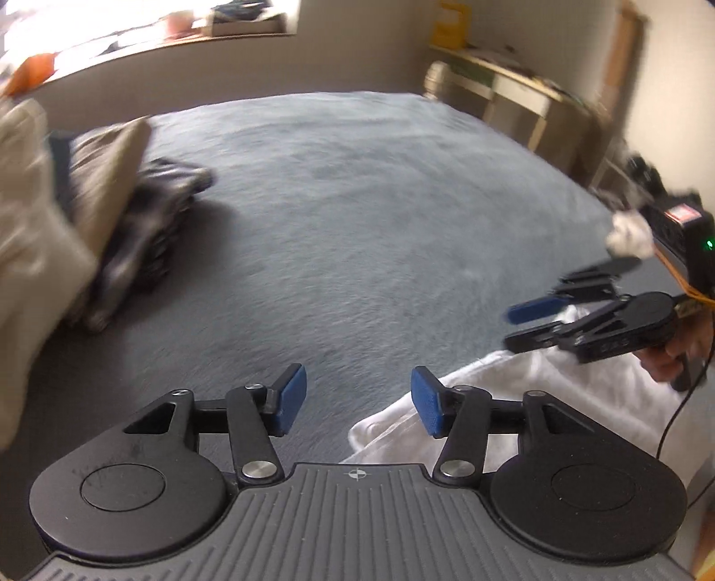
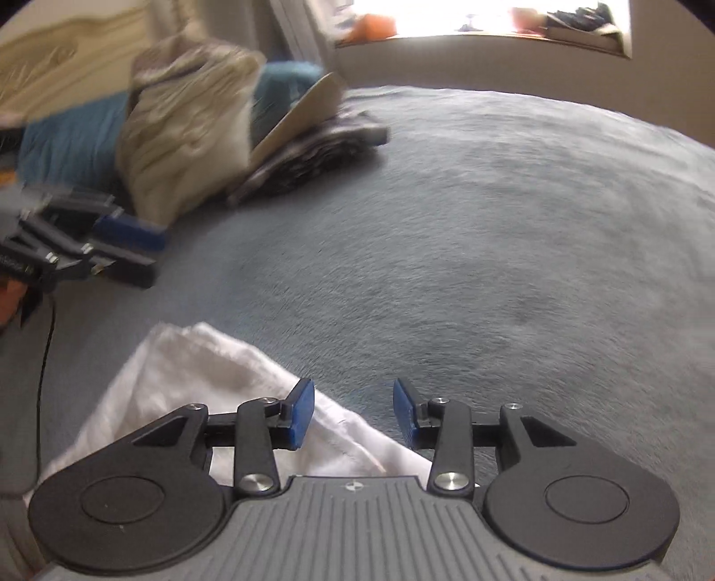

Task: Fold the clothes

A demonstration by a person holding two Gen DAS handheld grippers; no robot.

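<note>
Nowhere legible writing, white garment (image 2: 214, 380), gaping claws

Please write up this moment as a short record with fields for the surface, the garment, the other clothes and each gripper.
surface: grey blanket spread over a bed
garment: white cloth, crumpled at the near edge, not yet folded
other clothes: dark folded pile at the far left, beige pillow leaning beside it
left gripper: open, empty, above the white cloth's edge
right gripper: open, empty, over the white cloth
background: bright window sill and wooden shelf
</note>
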